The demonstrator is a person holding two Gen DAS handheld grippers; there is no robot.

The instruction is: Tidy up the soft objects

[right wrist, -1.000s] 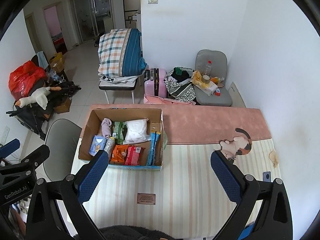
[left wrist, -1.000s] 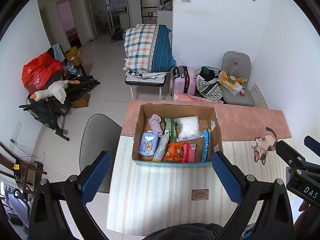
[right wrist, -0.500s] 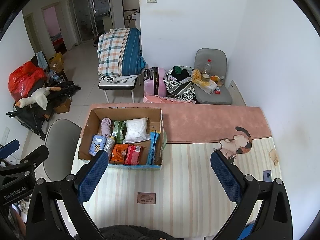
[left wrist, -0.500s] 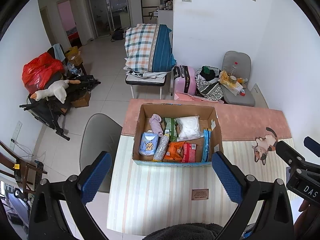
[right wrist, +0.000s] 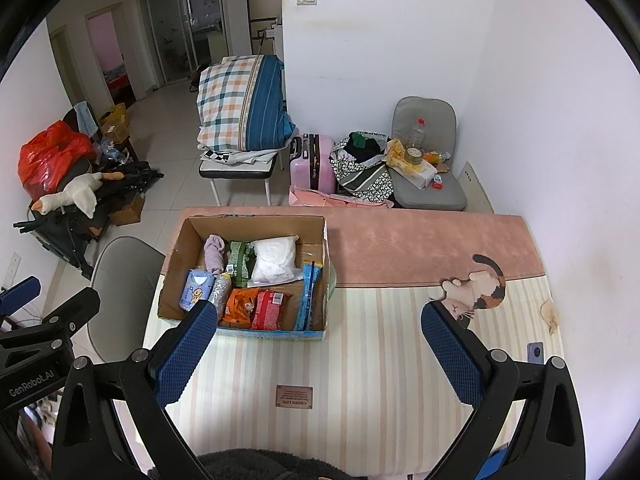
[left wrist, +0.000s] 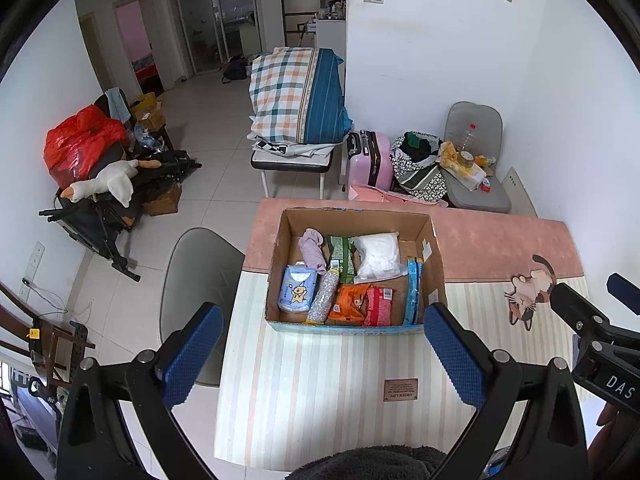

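An open cardboard box [left wrist: 434, 264] [right wrist: 172, 264] stands on the striped mat [left wrist: 320, 380] [right wrist: 360, 360] on the table. In it lie a lilac cloth [left wrist: 314, 250] [right wrist: 214, 252], a white bag [left wrist: 378, 256] [right wrist: 276, 260], a blue tissue pack [left wrist: 296, 290] [right wrist: 196, 290], a green pack [left wrist: 340, 254], orange [left wrist: 350, 306] and red [left wrist: 378, 308] packets, and a blue pouch [left wrist: 413, 292]. My left gripper [left wrist: 324, 344] is open and empty, high above the mat in front of the box. My right gripper [right wrist: 316, 344] is open and empty, right of the box.
A pink cloth [right wrist: 420, 244] covers the table's far part. A cat figure [right wrist: 476, 288] lies at the right. A grey chair [left wrist: 196, 280] stands left of the table. A dark fleece [right wrist: 260, 464] lies at the near edge. A phone [right wrist: 536, 350] lies far right.
Both views have shifted very slightly; the box, its contents and both open grippers stay as they were.
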